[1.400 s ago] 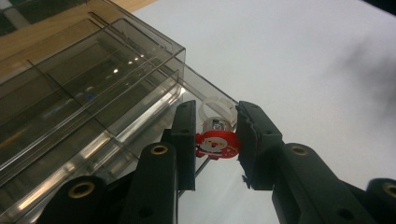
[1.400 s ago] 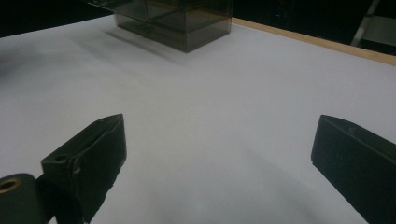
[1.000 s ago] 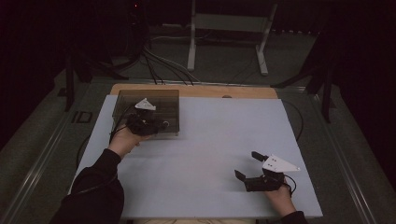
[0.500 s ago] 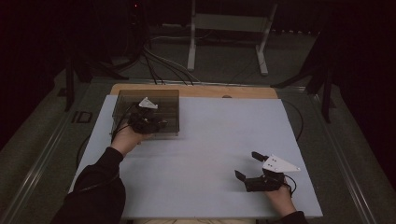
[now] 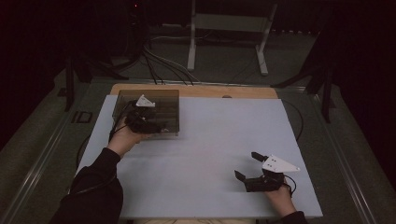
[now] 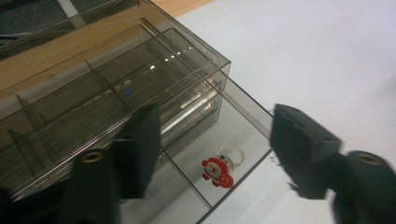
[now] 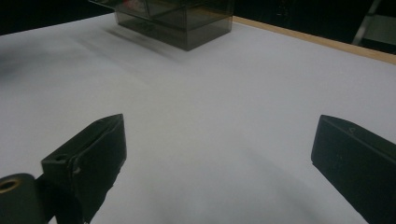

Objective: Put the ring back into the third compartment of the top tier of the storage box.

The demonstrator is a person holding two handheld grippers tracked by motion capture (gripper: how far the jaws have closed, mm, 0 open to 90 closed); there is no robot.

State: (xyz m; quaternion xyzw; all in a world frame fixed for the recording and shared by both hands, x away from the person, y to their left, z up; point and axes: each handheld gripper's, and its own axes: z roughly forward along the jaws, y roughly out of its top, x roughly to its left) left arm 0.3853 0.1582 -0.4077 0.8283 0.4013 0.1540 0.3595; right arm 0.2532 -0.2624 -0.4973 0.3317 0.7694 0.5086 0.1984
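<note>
One Santa ring [image 6: 219, 168] dropped in organiser box [image 6: 196, 74] lower-centre compartment, left gripper [image 6: 215, 140] just opened and empty; right gripper [image 7: 217, 154] released over worktop [image 7: 210, 93].

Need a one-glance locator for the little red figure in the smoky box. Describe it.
Start at the smoky clear plastic organizer box at the white table's far left. Its pulled-out bottom drawer lies below the open left gripper. The small red Santa-like charm with a white ring is that compartment's sole content, the one bright red thing there.
</note>
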